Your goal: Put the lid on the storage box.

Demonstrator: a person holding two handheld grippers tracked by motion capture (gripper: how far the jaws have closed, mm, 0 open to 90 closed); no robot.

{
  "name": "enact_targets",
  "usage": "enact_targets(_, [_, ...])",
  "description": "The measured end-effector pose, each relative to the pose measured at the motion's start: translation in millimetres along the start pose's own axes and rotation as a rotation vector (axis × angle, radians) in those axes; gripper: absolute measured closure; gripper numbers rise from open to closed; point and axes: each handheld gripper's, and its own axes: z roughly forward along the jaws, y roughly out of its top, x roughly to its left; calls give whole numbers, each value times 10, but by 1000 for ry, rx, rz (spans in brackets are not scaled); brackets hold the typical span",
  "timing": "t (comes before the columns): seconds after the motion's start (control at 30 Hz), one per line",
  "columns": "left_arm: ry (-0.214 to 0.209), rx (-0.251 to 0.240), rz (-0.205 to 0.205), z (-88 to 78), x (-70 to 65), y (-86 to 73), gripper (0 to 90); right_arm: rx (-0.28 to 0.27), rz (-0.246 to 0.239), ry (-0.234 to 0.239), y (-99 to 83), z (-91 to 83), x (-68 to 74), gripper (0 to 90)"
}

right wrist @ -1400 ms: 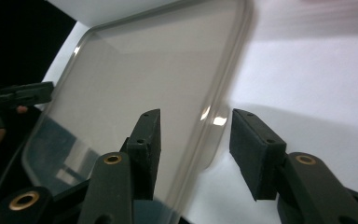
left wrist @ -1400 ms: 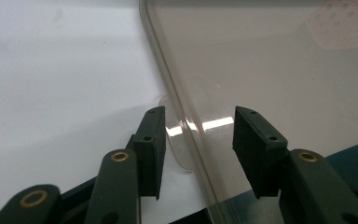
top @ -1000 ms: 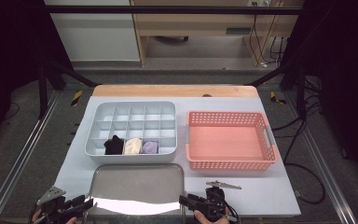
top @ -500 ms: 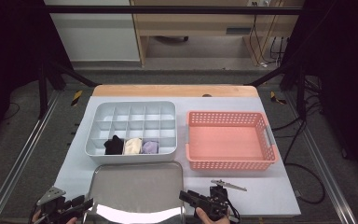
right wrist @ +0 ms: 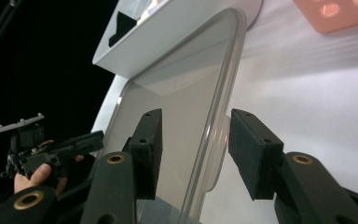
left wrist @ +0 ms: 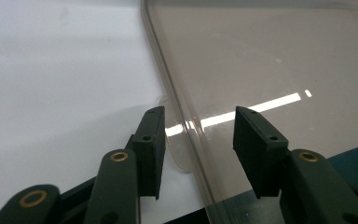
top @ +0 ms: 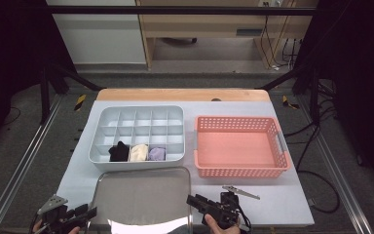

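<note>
White table [top: 292, 204]: both grippers, left [top: 85, 213] & right [top: 195, 201], jaws open, now straddle lid [top: 141, 200] edges w/o gripping; right crept inward; lift likely next.

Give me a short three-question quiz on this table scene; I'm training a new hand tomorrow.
1. True or false: the pink basket holds rolled socks.
2. How many filled compartments does the white divided box have?
3. The rim of the clear lid lies between the open jaws of: A) the left gripper alone, B) the right gripper alone, C) both.

Key: 1. False, it holds nothing. 2. Three, in the near row: black, cream, lilac. 3. C, one gripper at each side edge, pads not pressing.
</note>
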Motion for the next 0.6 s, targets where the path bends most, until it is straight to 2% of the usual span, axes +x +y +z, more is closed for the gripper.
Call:
enact_targets(0.1, [-3,0,-4,-1,5,0,535,-1,3,-2,13,16,3,544])
enact_targets(0.17, [-4,1,-4,0,6,1,536,30,32,65,21,55,0,577])
enact_targets(0.2, [-5,-1,-5,-1,8,0,536,29,29,73,15,77,27,565])
enact_targets(0.23, [-5,-1,-6,-2,10,-1,536,32,-6,50,15,90,57,568])
enact_targets(0.27, [-7,-2,-7,-2,14,-1,536,37,-20,40,15,91,68,572])
enact_targets(0.33, [-10,-1,-9,-2,18,0,537,43,-24,45,16,80,66,575])
enact_targets(0.4, [-9,-1,-10,-3,17,0,536,56,-30,26,4,95,69,551])
enact_targets(0.47, [-5,-1,-8,0,11,0,536,114,-27,51,-22,152,66,562])
enact_targets(0.53, [-7,-1,-9,0,14,0,537,167,-60,42,-69,223,96,612])
enact_targets(0.6, [-11,0,-10,-1,17,1,537,185,-73,43,-87,246,95,615])
